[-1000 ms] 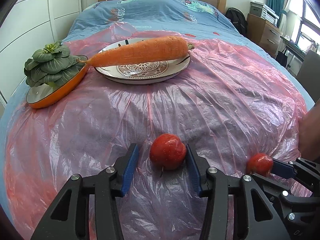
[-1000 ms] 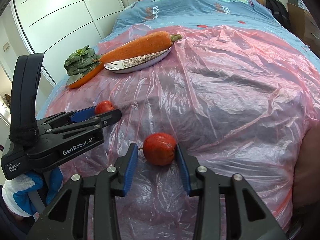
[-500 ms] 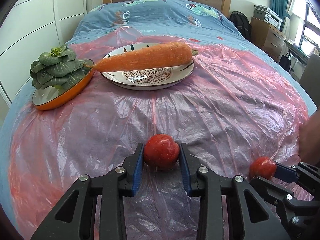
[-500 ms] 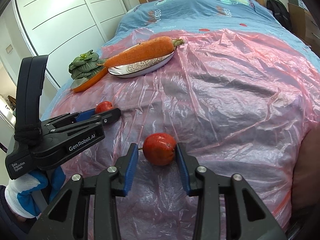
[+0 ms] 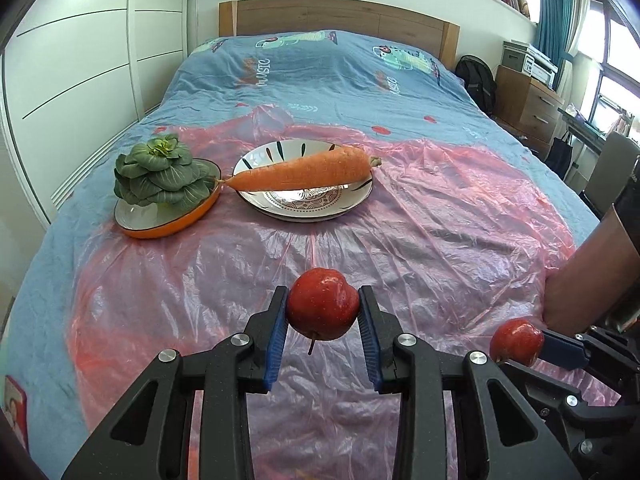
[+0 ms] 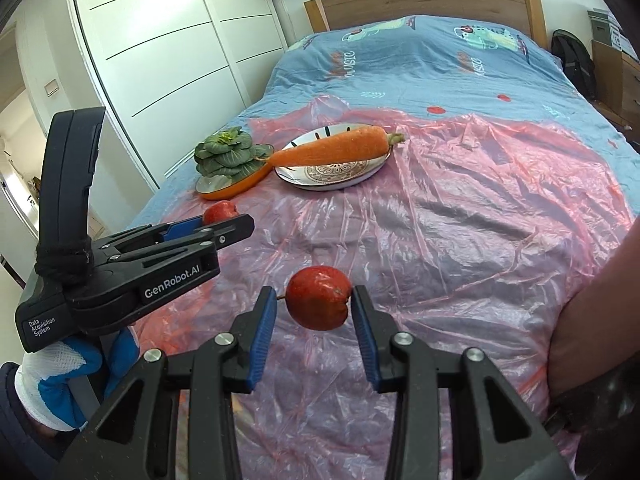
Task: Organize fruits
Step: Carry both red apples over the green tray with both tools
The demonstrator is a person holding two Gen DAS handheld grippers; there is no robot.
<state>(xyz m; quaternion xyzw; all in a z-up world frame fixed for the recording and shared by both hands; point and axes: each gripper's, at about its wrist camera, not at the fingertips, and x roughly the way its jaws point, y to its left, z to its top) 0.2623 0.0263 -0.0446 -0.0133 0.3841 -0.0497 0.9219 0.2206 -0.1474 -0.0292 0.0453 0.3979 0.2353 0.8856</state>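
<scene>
Both grippers have risen off the crinkled pink sheet (image 5: pixel 440 216), the left gripper (image 5: pixel 322 330) clamped on one glossy round apple (image 5: pixel 322 309), the right gripper (image 6: pixel 313 322) pinching another apple (image 6: pixel 318 298) between blue pads.

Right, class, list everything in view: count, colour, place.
Bedcover: one, blue, on bed.
Sheet: one, pink, over bedcover.
Plate: one, white patterned, on sheet.
Carrot: one, orange, across plate.
Dish: one, orange, left of plate.
Greens: one head, green, on dish.
Left apple: one, red, clamped.
Right apple: one, red, clamped.
Left gripper: black, holds left apple.
Right gripper: black, holds right apple.
Glove: one, white and blue, behind left gripper.
Forearm: one, bare, right edge.
</scene>
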